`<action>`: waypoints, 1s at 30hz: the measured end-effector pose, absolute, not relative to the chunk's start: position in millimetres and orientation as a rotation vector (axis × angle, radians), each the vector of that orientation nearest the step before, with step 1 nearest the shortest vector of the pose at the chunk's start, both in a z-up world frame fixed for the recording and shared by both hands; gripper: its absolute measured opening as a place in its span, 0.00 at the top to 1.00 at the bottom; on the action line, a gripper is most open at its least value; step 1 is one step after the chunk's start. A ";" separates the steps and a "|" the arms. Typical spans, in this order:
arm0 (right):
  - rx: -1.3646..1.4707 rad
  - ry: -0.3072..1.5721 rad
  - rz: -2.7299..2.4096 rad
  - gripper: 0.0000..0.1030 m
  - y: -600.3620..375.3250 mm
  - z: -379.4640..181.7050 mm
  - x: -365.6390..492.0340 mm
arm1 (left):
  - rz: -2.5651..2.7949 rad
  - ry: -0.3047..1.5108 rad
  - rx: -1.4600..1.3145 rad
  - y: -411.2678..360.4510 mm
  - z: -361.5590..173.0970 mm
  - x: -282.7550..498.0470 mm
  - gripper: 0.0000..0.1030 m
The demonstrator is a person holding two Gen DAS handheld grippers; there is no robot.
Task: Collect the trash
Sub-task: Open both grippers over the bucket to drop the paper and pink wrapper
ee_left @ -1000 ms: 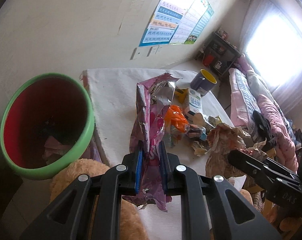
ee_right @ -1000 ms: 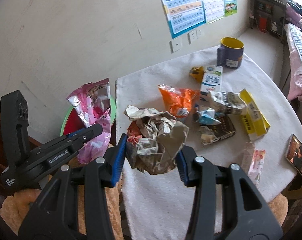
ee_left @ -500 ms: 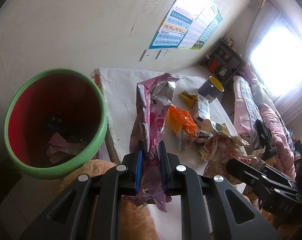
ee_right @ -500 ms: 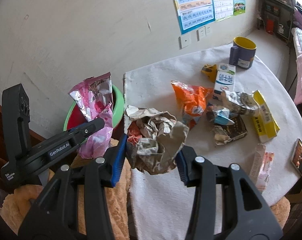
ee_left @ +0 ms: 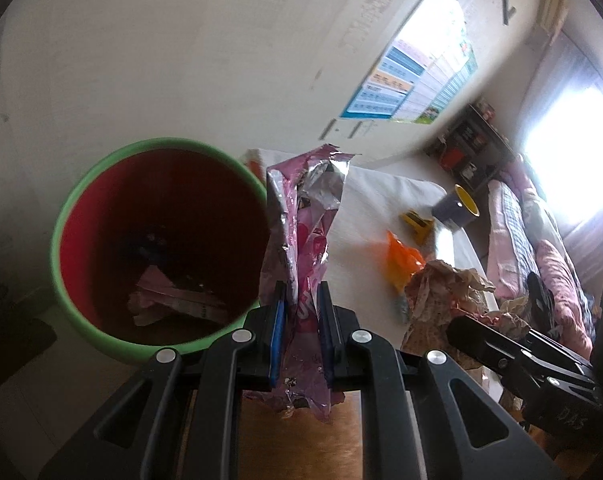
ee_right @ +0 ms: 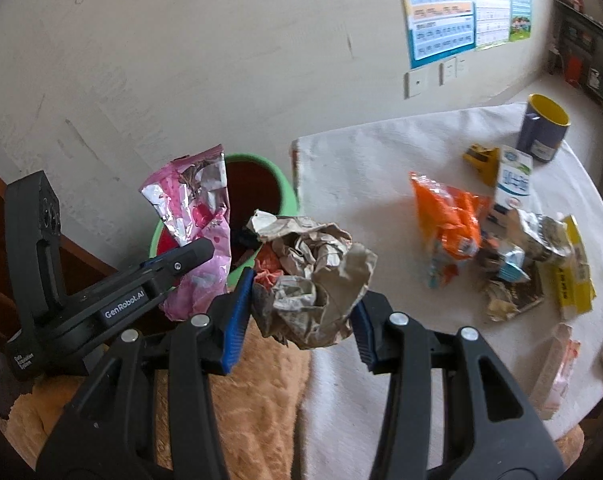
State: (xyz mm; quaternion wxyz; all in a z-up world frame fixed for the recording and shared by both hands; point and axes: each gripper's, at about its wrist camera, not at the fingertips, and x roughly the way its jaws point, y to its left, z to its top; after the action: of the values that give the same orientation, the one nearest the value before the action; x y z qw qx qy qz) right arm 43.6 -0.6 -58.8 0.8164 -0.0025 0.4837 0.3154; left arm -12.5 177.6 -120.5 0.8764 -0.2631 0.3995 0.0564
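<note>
My left gripper [ee_left: 301, 300] is shut on a pink foil wrapper [ee_left: 305, 220], held upright just right of the bin's rim. The bin [ee_left: 85, 312] has a green rim and a red inside, with some paper scraps at its bottom. My right gripper [ee_right: 301, 300] is shut on a crumpled brown paper wad [ee_right: 317, 272], hanging over the table's left edge near the bin [ee_right: 285, 188]. In the right wrist view the left gripper [ee_right: 193, 254] and its pink wrapper [ee_right: 197, 216] sit in front of the bin. The wad [ee_left: 441, 284] also shows in the left wrist view.
On the white-clothed table [ee_right: 361, 152] lie an orange bag [ee_right: 445, 216], a milk carton [ee_right: 513, 180], a yellow packet [ee_right: 577, 272], other wrappers and a blue-and-yellow mug [ee_right: 543, 128]. A tan furry cushion [ee_right: 257, 400] lies below the grippers. A bed [ee_left: 541, 240] stands at the right.
Both grippers have moved left toward the bin with their trash still held. The bin now sits closer to the centre of the left wrist view, and the table has slid right.
</note>
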 end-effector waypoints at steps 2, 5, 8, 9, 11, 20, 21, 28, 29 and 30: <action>-0.006 1.036 0.682 0.57 6.8 -60.5 45.5 | 0.143 0.829 -0.550 187.5 -121.4 -16.4 0.87; -0.011 1.043 0.693 0.57 17.4 -63.9 48.9 | 0.173 0.828 -0.561 199.5 -124.5 -19.4 0.87; -0.011 1.051 0.702 0.57 27.4 -67.3 53.5 | 0.208 0.824 -0.580 213.4 -128.0 -22.6 0.87; -0.007 1.052 0.707 0.57 31.8 -67.8 55.6 | 0.221 0.821 -0.586 218.6 -128.6 -24.0 0.87; -0.003 1.052 0.715 0.57 40.4 -68.9 59.8 | 0.244 0.814 -0.593 226.2 -128.1 -26.7 0.87; -0.021 1.041 0.752 0.57 86.2 -76.0 70.4 | 0.302 0.793 -0.594 252.9 -128.3 -28.4 0.87; -0.026 1.042 0.755 0.57 89.7 -77.0 71.0 | 0.303 0.795 -0.596 254.5 -130.2 -28.1 0.87; -0.034 1.052 0.781 0.56 104.7 -80.6 72.8 | 0.318 0.823 -0.608 258.1 -141.5 -26.5 0.87; -0.027 1.055 0.786 0.55 105.9 -80.7 73.6 | 0.322 0.825 -0.608 258.2 -142.4 -26.1 0.87; -0.021 1.055 0.791 0.55 106.9 -80.7 74.5 | 0.330 0.828 -0.611 259.3 -143.8 -25.9 0.86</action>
State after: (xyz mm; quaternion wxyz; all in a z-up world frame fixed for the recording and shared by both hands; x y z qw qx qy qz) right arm 74.5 106.9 -80.7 0.7903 -0.0099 0.4903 0.3674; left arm -25.9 259.3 -143.8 0.8576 -0.2911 0.3940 0.1570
